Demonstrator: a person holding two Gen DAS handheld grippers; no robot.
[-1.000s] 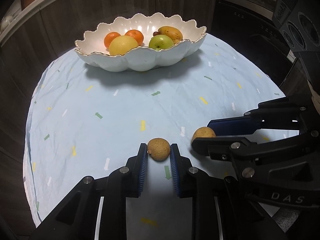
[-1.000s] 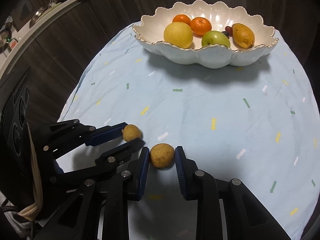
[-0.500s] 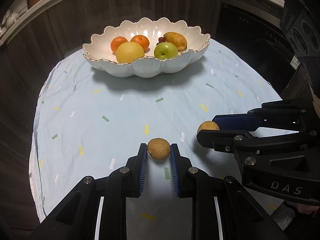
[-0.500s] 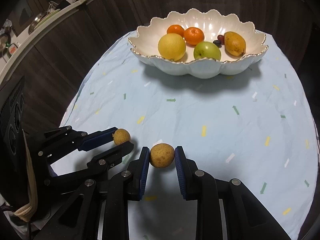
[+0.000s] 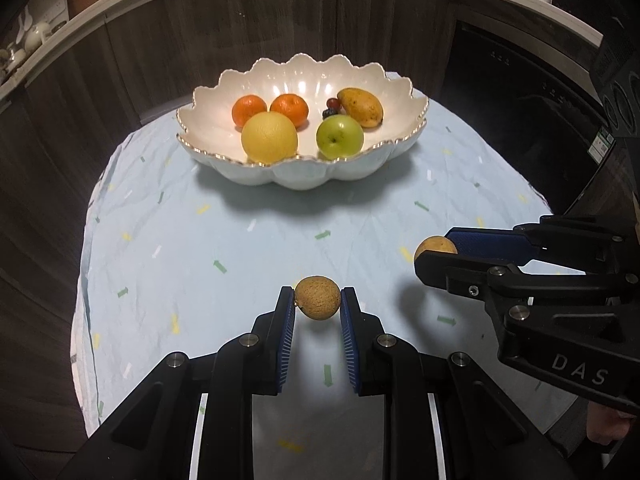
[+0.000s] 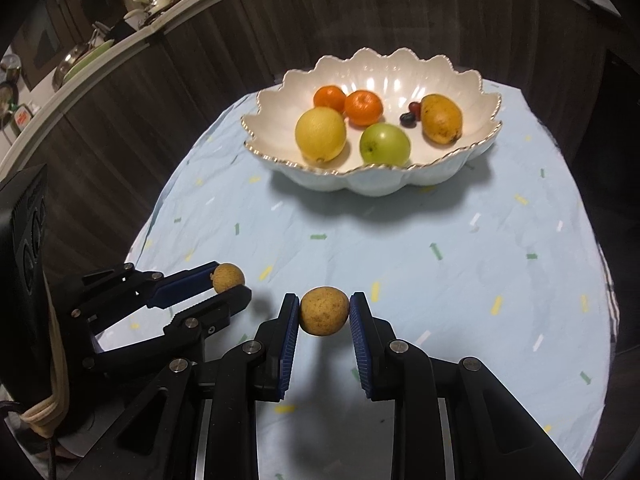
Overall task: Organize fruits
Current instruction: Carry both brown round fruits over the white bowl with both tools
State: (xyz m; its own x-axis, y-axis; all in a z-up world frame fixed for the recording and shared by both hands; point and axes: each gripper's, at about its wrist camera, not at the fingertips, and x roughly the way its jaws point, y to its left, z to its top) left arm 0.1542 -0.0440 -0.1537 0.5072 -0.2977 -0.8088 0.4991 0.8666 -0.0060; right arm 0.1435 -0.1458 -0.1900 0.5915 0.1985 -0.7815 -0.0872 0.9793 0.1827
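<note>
Both small brown fruits, lifted off the tabletop (image 5: pixel 248 248) since earlier: we keep left gripper (image 5: pixel 318 304) clamped on one fruit (image 5: pixel 318 303), right gripper (image 6: pixel 324 316) on the other fruit (image 6: pixel 324 316), carrying level over the bowl (image 5: pixel 304 176) rim.

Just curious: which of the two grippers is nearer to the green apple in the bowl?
Hard to call; both are about equally far. The left gripper and right gripper each hold a small brown fruit above the cloth, well short of the green apple in the bowl.
</note>
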